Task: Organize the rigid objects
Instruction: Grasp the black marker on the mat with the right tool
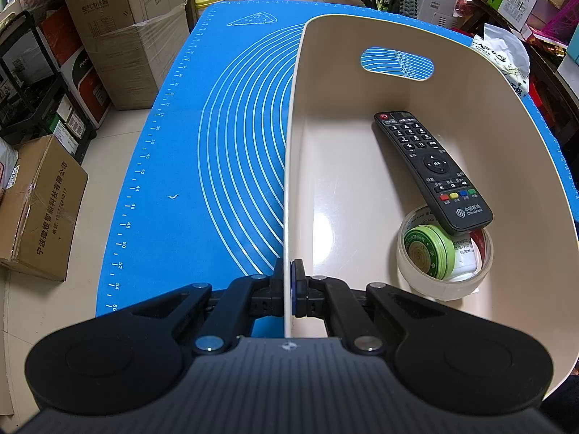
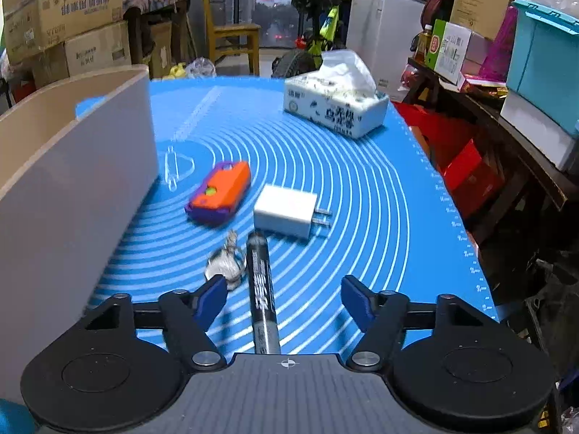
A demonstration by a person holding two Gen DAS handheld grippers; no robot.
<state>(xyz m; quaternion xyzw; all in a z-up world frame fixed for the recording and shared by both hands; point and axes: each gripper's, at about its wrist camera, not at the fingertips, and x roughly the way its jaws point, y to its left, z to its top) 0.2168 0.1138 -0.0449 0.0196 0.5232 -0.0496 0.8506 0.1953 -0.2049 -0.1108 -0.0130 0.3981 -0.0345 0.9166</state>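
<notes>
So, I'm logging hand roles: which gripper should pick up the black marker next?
Right. The right gripper is open with the black marker lying between its fingers, untouched. The left gripper is clamped on the bin wall.

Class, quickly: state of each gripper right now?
Left gripper: shut on the bin wall.
Right gripper: open, black marker between its jaws, ungripped.

You are working over a blue silicone mat (image 1: 217, 152) that is lying across the table, printed with white concentric arcs and a ruler scale along its edge. A tissue pack (image 2: 336, 108) is sitting near the mat's far right corner with a white sheet sticking up. Around you, taped cardboard boxes (image 1: 119, 36) are standing stacked on the floor at left, a wooden chair (image 2: 231, 36) and a green bicycle (image 2: 318, 32) are waiting beyond the table, and a teal storage bin (image 2: 542, 50) is resting on the shelving at right.
</notes>
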